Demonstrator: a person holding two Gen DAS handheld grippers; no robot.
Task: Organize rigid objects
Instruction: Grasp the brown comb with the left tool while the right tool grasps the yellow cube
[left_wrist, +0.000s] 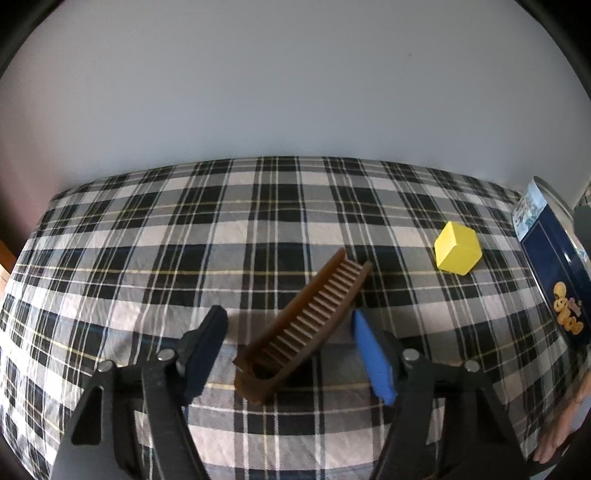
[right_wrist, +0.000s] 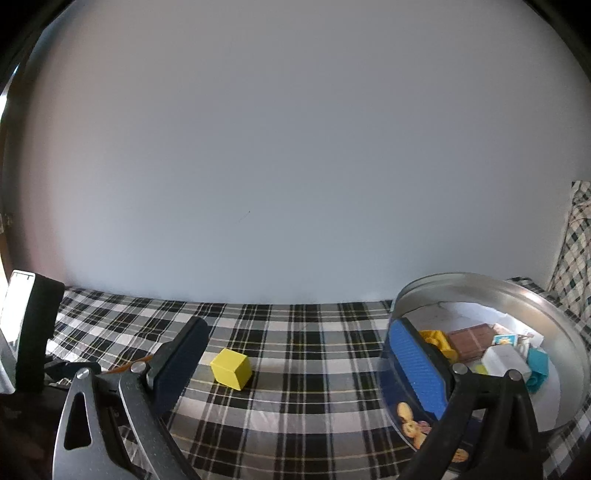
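A brown wooden comb (left_wrist: 306, 325) lies on the plaid cloth between the fingers of my open left gripper (left_wrist: 286, 319). A yellow cube (left_wrist: 457, 253) sits on the cloth to the right of the comb; in the right wrist view the yellow cube (right_wrist: 232, 368) lies ahead between the fingers of my open, empty right gripper (right_wrist: 299, 341). A round blue cookie tin (right_wrist: 491, 295) stands at the right and holds several small items, among them a brown block (right_wrist: 471, 341) and a white box (right_wrist: 504, 360). Its blue wall (left_wrist: 554, 266) also shows in the left wrist view.
The plaid cloth (left_wrist: 147, 240) covers the table up to a plain white wall (left_wrist: 295, 92). The left gripper's body with a white panel (right_wrist: 22, 328) shows at the left in the right wrist view. A plaid-covered shape (right_wrist: 576, 236) rises at the far right.
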